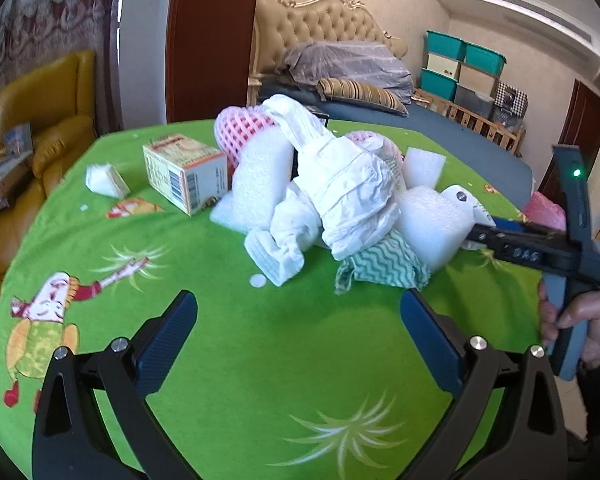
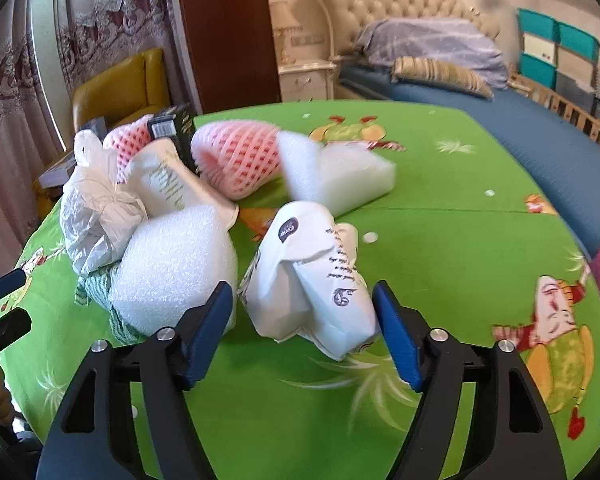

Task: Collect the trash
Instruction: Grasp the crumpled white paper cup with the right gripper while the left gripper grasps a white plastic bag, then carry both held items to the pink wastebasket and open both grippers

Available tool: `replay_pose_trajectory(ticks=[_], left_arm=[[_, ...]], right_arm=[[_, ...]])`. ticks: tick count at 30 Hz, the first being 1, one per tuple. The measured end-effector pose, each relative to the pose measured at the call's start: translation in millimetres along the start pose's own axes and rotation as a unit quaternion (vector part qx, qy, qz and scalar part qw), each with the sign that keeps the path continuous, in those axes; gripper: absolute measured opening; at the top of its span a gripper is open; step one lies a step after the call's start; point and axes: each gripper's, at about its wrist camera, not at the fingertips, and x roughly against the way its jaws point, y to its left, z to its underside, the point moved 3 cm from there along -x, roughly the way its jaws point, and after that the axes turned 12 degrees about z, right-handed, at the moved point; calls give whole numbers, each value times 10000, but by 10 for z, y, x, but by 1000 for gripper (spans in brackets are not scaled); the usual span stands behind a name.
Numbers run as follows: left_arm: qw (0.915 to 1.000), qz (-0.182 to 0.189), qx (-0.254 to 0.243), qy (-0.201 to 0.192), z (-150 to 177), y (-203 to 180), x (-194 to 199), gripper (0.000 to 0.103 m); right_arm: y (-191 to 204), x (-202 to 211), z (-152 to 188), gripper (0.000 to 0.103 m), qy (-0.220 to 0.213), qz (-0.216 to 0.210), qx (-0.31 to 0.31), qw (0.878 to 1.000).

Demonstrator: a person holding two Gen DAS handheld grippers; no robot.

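We see right tongs (image 2: 304,332) apart, bracketing a crumpled white bag (image 2: 312,276), pads not clearly pressing; left tongs (image 1: 300,340) wide apart, empty; trash pile (image 1: 320,200) sits mid-bench (image 1: 260,380).

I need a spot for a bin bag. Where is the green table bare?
Bare: the near stretch of the green table between the left gripper and the trash pile, and the far right side past the foam block. Crowded: mid-table.
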Motion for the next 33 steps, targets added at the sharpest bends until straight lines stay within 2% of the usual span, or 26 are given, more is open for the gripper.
replay_pose_trajectory(ticks=[5, 11, 15, 20, 22, 24, 28, 33], left_arm=[[9996, 114, 187, -195, -142, 12, -77, 98], [9987, 160, 242, -424, -360, -148, -208, 96], [9980, 119, 361, -513, -489, -201, -389, 94], [9984, -7, 365, -437, -628, -244, -671, 72], [9989, -87, 239, -386, -639, -288, -746, 54], [9990, -41, 139, -421, -627, -332, -735, 48], [9970, 144, -153, -750, -561, -422, -533, 45], [9877, 357, -496, -1442, -487, -505, -141, 45]], right_arm=[[5, -44, -38, 61, 8, -36, -18, 10000], [-74, 155, -28, 60, -488, 86, -192, 9986], [-207, 251, 4, 60, -663, 112, -466, 9966], [-282, 352, 55, 61, -781, 21, -540, 9955], [-324, 393, 84, 61, -842, 18, -571, 9948], [-334, 422, 98, 61, -907, -16, -599, 9941], [-368, 489, 135, 61, -1033, -95, -662, 9924], [-396, 542, 181, 61, -1130, -211, -745, 9906]])
